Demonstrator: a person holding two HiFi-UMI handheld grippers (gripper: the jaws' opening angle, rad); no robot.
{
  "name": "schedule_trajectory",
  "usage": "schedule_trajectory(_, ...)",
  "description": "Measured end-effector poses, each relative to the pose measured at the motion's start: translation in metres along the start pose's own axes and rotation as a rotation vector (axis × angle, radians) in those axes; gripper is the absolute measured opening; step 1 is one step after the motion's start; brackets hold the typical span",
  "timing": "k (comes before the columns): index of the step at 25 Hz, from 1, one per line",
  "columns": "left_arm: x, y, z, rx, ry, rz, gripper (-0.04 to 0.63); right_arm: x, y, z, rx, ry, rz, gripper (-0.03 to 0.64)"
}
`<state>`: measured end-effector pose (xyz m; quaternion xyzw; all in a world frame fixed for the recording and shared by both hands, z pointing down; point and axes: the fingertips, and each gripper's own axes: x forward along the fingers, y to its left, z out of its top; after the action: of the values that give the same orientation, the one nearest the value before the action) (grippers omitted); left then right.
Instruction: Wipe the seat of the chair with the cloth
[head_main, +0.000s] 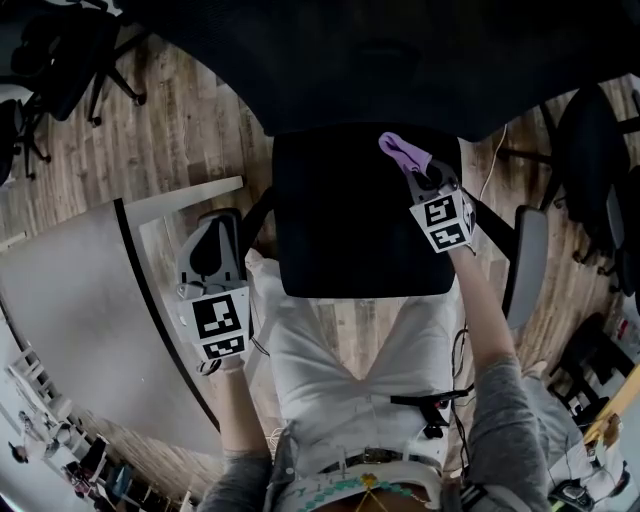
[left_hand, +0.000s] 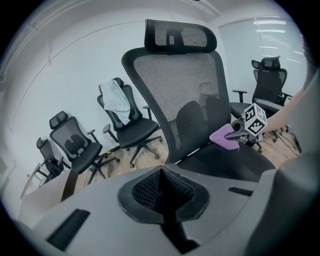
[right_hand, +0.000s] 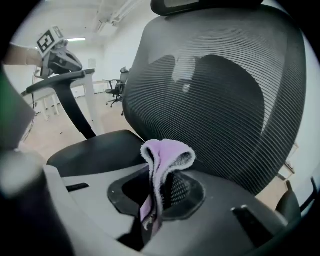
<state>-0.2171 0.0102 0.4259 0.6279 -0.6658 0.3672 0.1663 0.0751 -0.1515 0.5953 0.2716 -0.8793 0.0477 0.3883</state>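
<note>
The black office chair's seat (head_main: 360, 220) lies straight below me, its mesh backrest (left_hand: 185, 100) rising behind it. My right gripper (head_main: 420, 172) hovers over the seat's far right part, shut on a folded purple cloth (head_main: 403, 152). In the right gripper view the cloth (right_hand: 167, 155) sticks up from between the jaws of that gripper (right_hand: 152, 210), just above the seat (right_hand: 95, 150). My left gripper (head_main: 215, 240) hangs left of the seat, beside the armrest (head_main: 255, 215). Its jaws (left_hand: 162, 172) meet with nothing between them. From there the cloth (left_hand: 223, 137) shows over the seat (left_hand: 235, 162).
A white table (head_main: 80, 300) curves along the left. Several other black office chairs (left_hand: 132, 125) stand on the wooden floor (head_main: 190, 130). The chair's right armrest (head_main: 525, 260) is at the right. My legs in white trousers (head_main: 350, 370) stand at the seat's near edge.
</note>
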Motion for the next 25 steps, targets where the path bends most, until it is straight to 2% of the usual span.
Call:
schedule_trajectory(8,0.001,0.003,-0.001,-0.004,-0.001,-0.002,0.008,0.013,0.08,0.062,-0.091,-0.102,0.166,0.048)
schedule_trajectory(16,0.0,0.0,-0.001,-0.006,-0.003,-0.004,0.008,0.033,0.148,0.095,-0.192,-0.142,0.275,0.048)
schedule_trajectory(21,-0.001,-0.002,-0.002,-0.009,0.007,-0.006,0.008,0.053,0.188,0.097,-0.278,-0.12,0.313,0.048)
schedule_trajectory(25,-0.001,-0.003,-0.001,-0.008,0.001,-0.006,0.008,0.078,0.208,0.083,-0.332,-0.052,0.311,0.048)
